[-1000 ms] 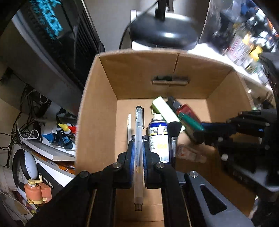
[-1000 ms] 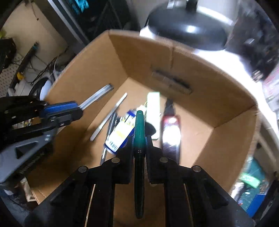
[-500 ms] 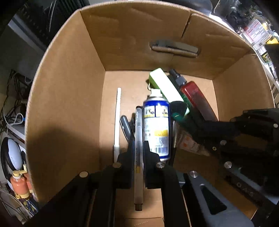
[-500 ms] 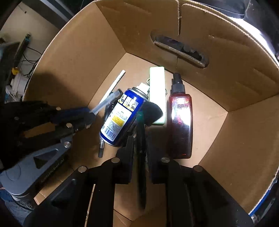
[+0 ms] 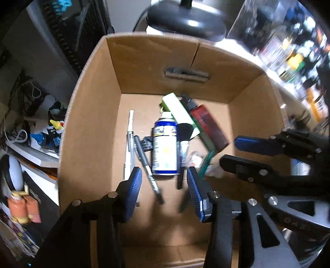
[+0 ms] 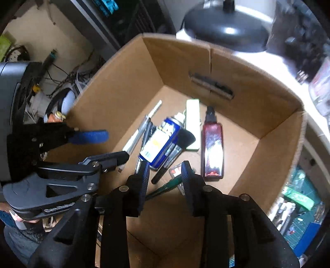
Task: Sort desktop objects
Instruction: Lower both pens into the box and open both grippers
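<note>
An open cardboard box (image 5: pixel 92 107) (image 6: pixel 127 78) holds a blue spray can (image 5: pixel 165 148) (image 6: pixel 163 140), a pale green bar (image 5: pixel 179 115) (image 6: pixel 192 121), a red bottle (image 5: pixel 208 127) (image 6: pixel 212 150), a black brush (image 5: pixel 184 134), a clear pen (image 5: pixel 129 150) and a grey pen (image 5: pixel 147 165). A green pen (image 5: pixel 207 162) (image 6: pixel 165 187) lies on the box floor. My left gripper (image 5: pixel 164 185) is open and empty above the box. My right gripper (image 6: pixel 165 177) is open and empty above the green pen; it also shows in the left wrist view (image 5: pixel 233 151).
A black lamp base (image 5: pixel 185 18) (image 6: pixel 226 31) stands behind the box. A dark case (image 5: pixel 68 31) and cables stand to the left. Small bottles (image 5: pixel 51 132) and an orange bottle (image 5: pixel 20 206) sit left of the box. Cluttered shelves (image 5: pixel 299 51) are at the right.
Both grippers have opened and pulled back up. The clear pen dropped from the left gripper and the green pen from the right; both now lie in the box.
</note>
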`<state>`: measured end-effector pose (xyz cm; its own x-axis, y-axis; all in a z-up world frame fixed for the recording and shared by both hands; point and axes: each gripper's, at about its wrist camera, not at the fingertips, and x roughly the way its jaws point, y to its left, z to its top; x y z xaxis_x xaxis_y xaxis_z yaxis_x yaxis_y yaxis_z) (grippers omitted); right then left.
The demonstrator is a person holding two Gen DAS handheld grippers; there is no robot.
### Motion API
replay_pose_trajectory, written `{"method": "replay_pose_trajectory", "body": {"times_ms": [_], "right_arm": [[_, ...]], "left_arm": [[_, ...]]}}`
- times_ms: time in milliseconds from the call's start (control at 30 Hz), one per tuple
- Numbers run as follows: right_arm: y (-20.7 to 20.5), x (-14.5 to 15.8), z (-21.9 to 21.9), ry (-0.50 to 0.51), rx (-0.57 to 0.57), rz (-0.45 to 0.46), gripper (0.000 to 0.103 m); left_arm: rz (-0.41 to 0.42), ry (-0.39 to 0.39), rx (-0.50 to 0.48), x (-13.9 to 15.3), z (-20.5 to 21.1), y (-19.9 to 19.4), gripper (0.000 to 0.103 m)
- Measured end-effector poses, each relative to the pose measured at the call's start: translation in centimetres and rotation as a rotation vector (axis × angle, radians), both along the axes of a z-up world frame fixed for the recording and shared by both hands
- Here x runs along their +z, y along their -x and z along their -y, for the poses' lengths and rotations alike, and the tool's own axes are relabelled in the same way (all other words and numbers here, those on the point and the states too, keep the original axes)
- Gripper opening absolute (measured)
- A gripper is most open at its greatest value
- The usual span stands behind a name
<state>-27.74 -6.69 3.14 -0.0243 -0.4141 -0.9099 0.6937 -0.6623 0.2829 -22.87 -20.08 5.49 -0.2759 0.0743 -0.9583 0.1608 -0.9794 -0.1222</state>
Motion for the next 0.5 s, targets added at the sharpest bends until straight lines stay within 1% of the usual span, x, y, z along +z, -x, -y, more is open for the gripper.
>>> {"method": "replay_pose_trajectory", "body": {"times_ms": [67, 133, 200, 267, 300, 333, 367, 400, 500], "right_arm": [[-0.4, 1.6, -0.5, 0.021, -0.006, -0.037, 0.031], [-1.1, 2.9, -0.3, 0.045, -0.009, -0.081, 0.036], [-1.9, 4.0, 0.5, 0.072, -0.010, -0.132, 0.036], [-3.2, 5.4, -0.3, 0.098, -0.017, -0.187, 0.036], [-3.8, 6.1, -0.8, 0.111, -0.021, -0.214, 0.036], [-4.5, 6.8, -1.2, 0.124, -0.025, -0.242, 0.040], [-5.1, 7.5, -1.7, 0.136, -0.029, -0.269, 0.046], [-5.8, 8.2, -2.2, 0.149, -0.033, -0.297, 0.048], [-7.7, 10.3, -3.6, 0.188, -0.045, -0.379, 0.049]], "left_arm": [[-0.054, 0.011, 0.018, 1.8, 0.0, -0.8, 0.046], [-0.118, 0.041, 0.024, 3.7, -0.3, -1.6, 0.048], [-0.186, 0.072, 0.028, 6.0, -0.9, -2.7, 0.050], [-0.243, 0.093, 0.019, 7.1, -1.3, -3.4, 0.052], [-0.272, 0.103, 0.013, 8.1, -1.6, -4.1, 0.052], [-0.304, 0.113, 0.008, 8.9, -1.9, -4.7, 0.052], [-0.331, 0.119, 0.004, 9.4, -2.2, -5.2, 0.052], [-0.359, 0.121, 0.001, 10.1, -2.5, -5.9, 0.052], [-0.450, 0.127, 0.001, 11.7, -3.0, -8.1, 0.052]]}}
